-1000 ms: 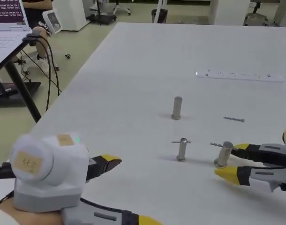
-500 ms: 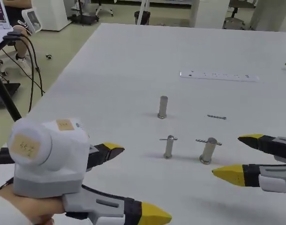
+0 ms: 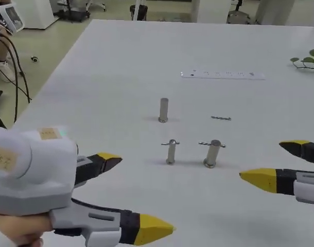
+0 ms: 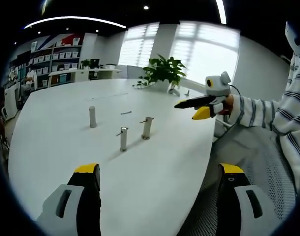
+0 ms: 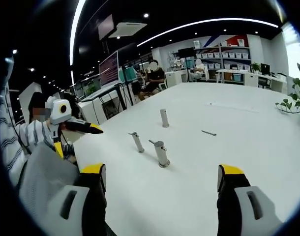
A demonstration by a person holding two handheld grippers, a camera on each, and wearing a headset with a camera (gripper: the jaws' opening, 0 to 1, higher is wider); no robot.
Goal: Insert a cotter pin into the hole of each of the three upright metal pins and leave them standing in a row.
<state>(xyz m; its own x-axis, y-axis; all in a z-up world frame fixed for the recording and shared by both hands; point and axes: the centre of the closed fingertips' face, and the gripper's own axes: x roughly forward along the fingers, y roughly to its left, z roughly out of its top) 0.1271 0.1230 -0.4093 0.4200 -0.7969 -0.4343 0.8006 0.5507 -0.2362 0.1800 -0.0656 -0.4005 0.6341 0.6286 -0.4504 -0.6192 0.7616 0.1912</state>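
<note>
Three upright metal pins stand on the white table (image 3: pixel 121 67). The far pin (image 3: pixel 163 110) has nothing through its hole. The middle pin (image 3: pixel 171 151) and the right pin (image 3: pixel 212 153) each carry a cotter pin through the top. A loose cotter pin (image 3: pixel 221 118) lies flat beyond the right pin. My right gripper (image 3: pixel 270 161) is open, empty and clear of the right pin. My left gripper (image 3: pixel 134 193) is open and empty at the near left. The right gripper view shows the same pins (image 5: pixel 161 153) ahead of the jaws.
A white power strip (image 3: pixel 223 75) lies at the back of the table. A small green plant (image 3: pixel 307 59) sits at the far right edge. The table's left edge drops to a floor with cables (image 3: pixel 13 62).
My right gripper has drawn back to the right, away from the right pin, and the cotter pin stays in that pin. The head camera has shifted. The left gripper has barely moved.
</note>
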